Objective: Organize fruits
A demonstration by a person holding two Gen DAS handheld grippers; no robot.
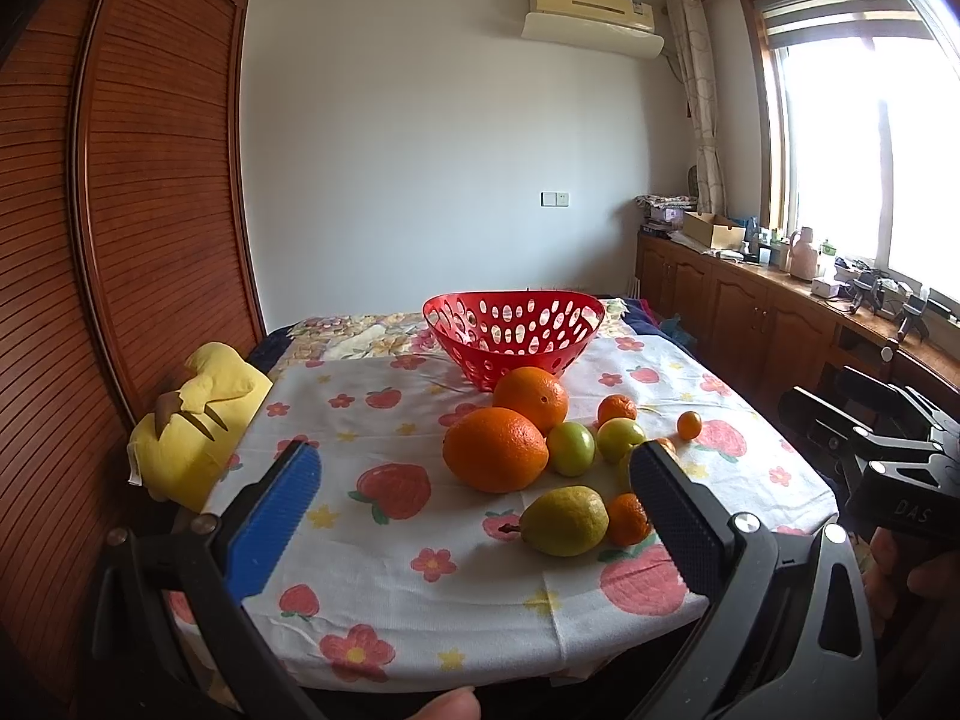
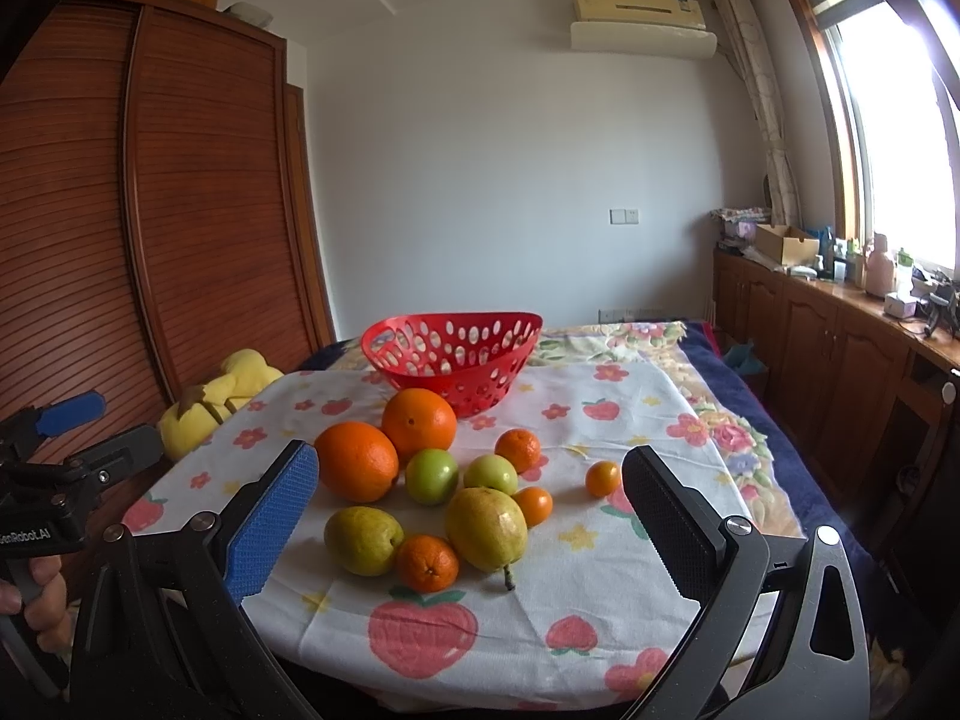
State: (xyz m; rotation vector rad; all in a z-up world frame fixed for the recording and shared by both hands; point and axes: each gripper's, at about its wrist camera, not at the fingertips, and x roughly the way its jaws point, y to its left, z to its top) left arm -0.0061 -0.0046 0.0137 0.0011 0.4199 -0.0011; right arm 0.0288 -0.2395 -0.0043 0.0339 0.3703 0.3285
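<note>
We carry black-framed grippers, each with one blue ribbed pad [image 2: 273,525] and one black pad [image 2: 672,525]. Silver screws [image 2: 737,525] stud the joints. White lettering marks the left gripper [image 2: 78,420] at nine o'clock.

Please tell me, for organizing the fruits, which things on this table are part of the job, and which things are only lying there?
Part of the job:
- two big oranges
- two pears
- two green fruits
- four small oranges
- red basket, empty

Only lying there:
- yellow plush toy
- flowered tablecloth
- clutter on the window counter
</note>
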